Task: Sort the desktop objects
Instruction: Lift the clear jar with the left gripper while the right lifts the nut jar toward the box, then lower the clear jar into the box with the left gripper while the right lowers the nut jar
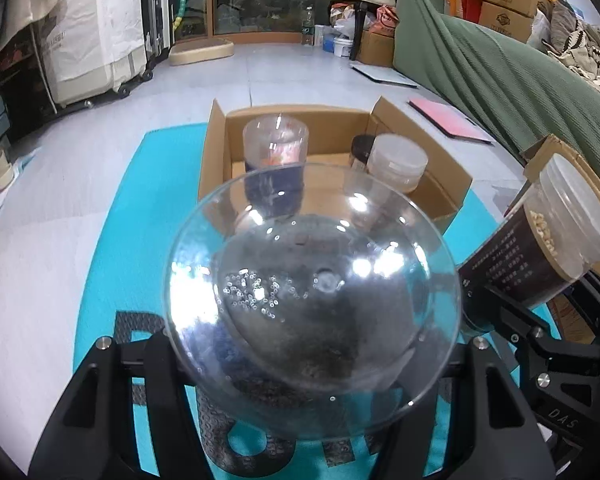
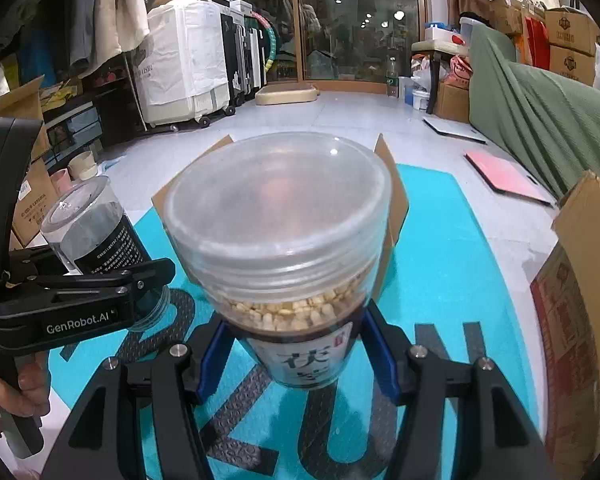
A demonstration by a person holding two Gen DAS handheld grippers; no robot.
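Filling the lower centre, 2 jars sit clamped: the left gripper (image 1: 312, 356) holds a clear jar (image 1: 312, 296), the right gripper (image 2: 300, 364) a nut jar (image 2: 278, 236). Behind, a cardboard box (image 1: 444, 184) holds 3 jars on a teal mat (image 1: 112, 220).

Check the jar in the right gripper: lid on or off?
On. A translucent screw lid caps the jar held in the right gripper; pale pellets sit below its threads.
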